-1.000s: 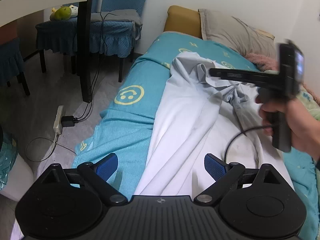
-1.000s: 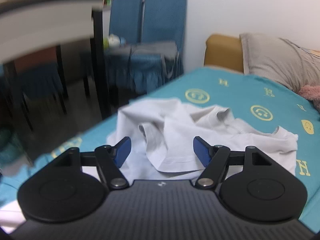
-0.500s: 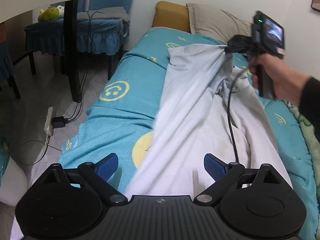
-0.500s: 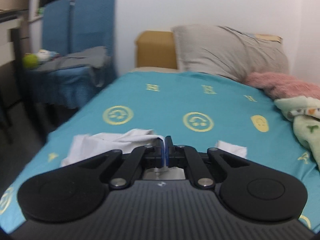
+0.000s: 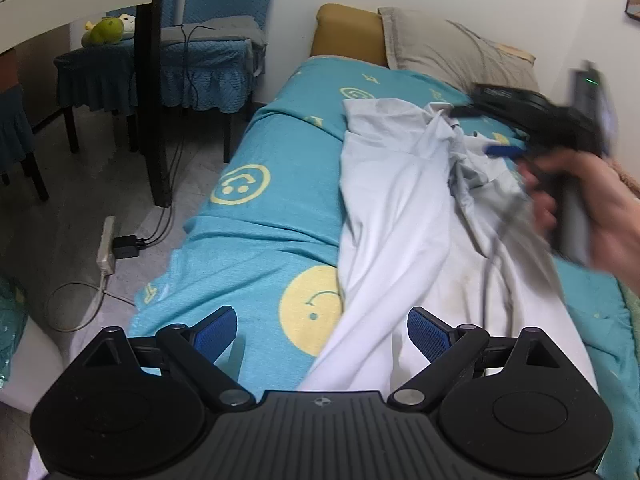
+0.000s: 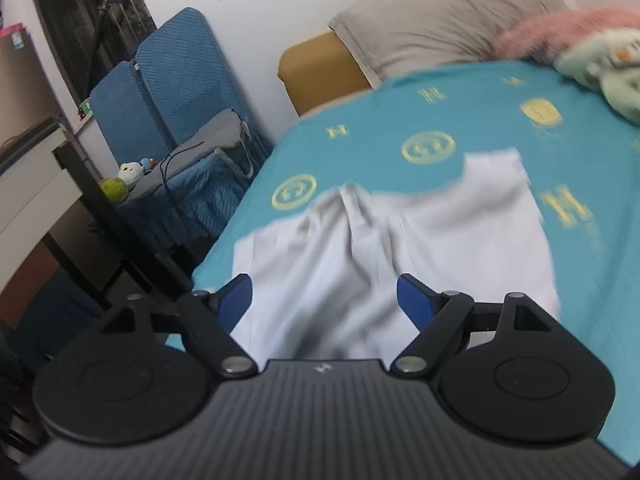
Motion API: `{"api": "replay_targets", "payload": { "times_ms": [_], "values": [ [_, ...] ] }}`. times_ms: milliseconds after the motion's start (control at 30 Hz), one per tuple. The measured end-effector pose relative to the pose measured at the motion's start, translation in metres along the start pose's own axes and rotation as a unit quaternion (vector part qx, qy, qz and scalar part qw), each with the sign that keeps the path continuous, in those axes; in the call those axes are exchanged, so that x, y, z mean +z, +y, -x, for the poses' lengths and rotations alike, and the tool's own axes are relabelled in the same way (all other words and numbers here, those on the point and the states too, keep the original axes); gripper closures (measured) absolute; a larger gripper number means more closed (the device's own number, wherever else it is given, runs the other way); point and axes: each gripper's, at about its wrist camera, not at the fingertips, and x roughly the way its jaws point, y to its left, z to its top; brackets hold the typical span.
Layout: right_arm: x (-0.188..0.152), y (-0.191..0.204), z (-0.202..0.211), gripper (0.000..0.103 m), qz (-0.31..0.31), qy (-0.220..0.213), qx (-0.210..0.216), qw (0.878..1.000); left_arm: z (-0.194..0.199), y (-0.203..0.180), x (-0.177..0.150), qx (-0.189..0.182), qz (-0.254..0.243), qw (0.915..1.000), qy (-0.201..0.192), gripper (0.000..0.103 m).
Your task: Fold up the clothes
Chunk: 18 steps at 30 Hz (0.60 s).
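A: Where is the shirt [image 5: 400, 216] lying right now?

B: It is lying on the bed [image 5: 256, 216], running from the lower centre of the left wrist view up toward the upper right, where the cloth is bunching into a crumpled heap. In the right wrist view it is filling the middle of the frame, one flat panel reaching toward the right.

A: And the claws?

B: The right gripper [image 6: 324, 296] is standing wide, its jaws having just been opening, and nothing is pinched between them (the cloth is only showing beyond the blue pads). In the left wrist view it is blurring at the upper right, in the person's hand [image 5: 592, 208], just beside the bunched end. The left gripper [image 5: 322, 330] is also gaping wide at the bottom of the frame, with a fold of the shirt lying between its pads but not clamped, as far as I can tell.

A: What is likely to go wrong?

B: With neither claw holding anything, I think the bunched end is going to stay crumpled, so any fold made now would be trapping wrinkles. The near hem is also hanging close to the bed's edge at the bottom; a careless tug could be dragging it off. A cable [image 5: 492, 256] is trailing across the cloth and could snag.
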Motion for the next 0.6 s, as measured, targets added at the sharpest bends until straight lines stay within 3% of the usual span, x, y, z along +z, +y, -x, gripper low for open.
{"api": "replay_targets", "payload": {
  "times_ms": [267, 433, 600],
  "values": [
    [-0.055, 0.028, 0.149, 0.022, 0.006, -0.002, 0.001, 1.0, 0.018, -0.011, -0.003, 0.001, -0.034, 0.9993, -0.016, 0.01],
    [-0.094, 0.046, 0.235, 0.022, -0.006, -0.013, -0.003, 1.0, 0.052, -0.019, -0.007, -0.008, -0.048, 0.9983, -0.032, 0.01],
    [-0.122, 0.043, 0.284, 0.022, -0.012, -0.027, -0.011, 1.0, 0.099, -0.013, -0.014, -0.067, -0.015, 0.9972, -0.03, 0.009]
  ]
}}
